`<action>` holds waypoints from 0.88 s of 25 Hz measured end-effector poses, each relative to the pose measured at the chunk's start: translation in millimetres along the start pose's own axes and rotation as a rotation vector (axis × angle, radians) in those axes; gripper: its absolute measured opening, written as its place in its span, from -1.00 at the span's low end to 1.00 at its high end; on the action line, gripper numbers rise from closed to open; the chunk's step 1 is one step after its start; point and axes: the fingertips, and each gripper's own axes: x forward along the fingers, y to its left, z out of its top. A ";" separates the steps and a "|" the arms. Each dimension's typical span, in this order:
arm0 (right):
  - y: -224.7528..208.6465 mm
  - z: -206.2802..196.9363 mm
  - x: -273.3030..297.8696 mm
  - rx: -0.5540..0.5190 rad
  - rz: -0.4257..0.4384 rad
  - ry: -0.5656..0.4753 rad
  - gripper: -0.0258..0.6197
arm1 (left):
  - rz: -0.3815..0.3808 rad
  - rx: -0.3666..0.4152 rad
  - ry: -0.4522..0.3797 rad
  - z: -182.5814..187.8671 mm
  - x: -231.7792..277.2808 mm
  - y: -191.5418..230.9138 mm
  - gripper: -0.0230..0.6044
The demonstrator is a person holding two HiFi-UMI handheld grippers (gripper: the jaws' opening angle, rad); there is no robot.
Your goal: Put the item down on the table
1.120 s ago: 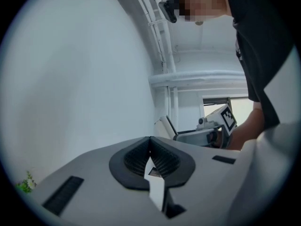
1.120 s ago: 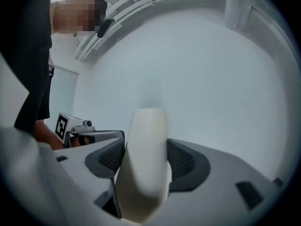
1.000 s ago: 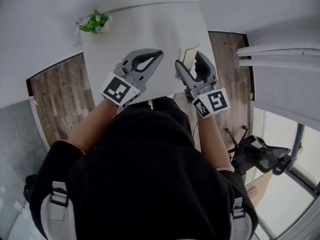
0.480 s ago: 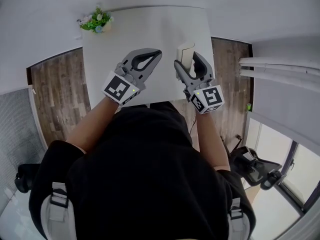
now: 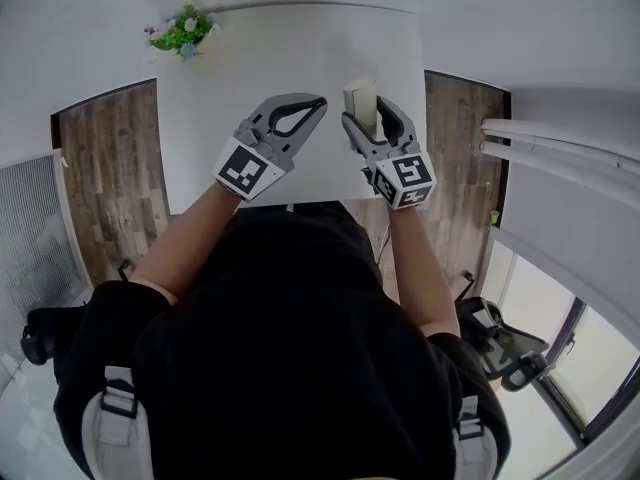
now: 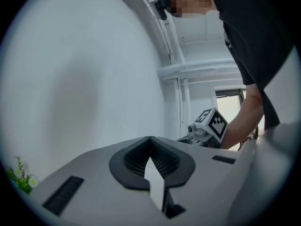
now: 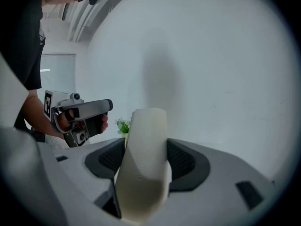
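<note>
Our right gripper (image 5: pixel 367 120) clamps its 2 jaws on a cream oblong item (image 5: pixel 359 96) that sticks out past the tips, over the white table's (image 5: pixel 250 58) near right part, while our left gripper (image 5: pixel 305 108) is closed, empty, further left.

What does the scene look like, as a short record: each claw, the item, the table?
left claw: shut, nothing between the jaws, over the table
right claw: shut on the cream item
cream item: oblong, standing up between the jaws; contact with the table cannot be told
table: white, with a small plant at its far left corner
</note>
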 end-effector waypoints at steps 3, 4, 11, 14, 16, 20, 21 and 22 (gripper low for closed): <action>-6.6 -19.3 10.7 0.004 0.015 0.056 -0.04 | 0.000 -0.009 0.011 -12.6 8.7 -0.6 -0.95; -8.7 -26.1 15.2 0.002 0.020 0.076 -0.04 | -0.003 -0.017 0.013 -16.7 11.3 0.0 -0.95; -19.7 -79.2 43.4 -0.018 0.070 0.232 -0.04 | 0.001 -0.027 0.065 -47.6 21.9 4.9 -0.95; -21.5 -97.1 54.3 -0.042 0.092 0.282 -0.04 | 0.013 -0.037 0.081 -57.8 22.3 8.4 -0.95; -22.9 -108.7 61.3 -0.059 0.110 0.316 -0.04 | 0.020 -0.045 0.096 -65.6 23.3 10.2 -0.95; -26.1 -131.2 73.1 -0.115 0.150 0.386 -0.04 | 0.035 -0.047 0.115 -77.4 25.8 14.3 -0.95; -26.6 -136.8 76.2 -0.130 0.162 0.403 -0.04 | 0.041 -0.048 0.118 -79.9 25.7 15.6 -0.95; -26.9 -142.3 79.3 -0.145 0.174 0.420 -0.04 | 0.045 -0.051 0.120 -82.2 25.5 16.8 -0.95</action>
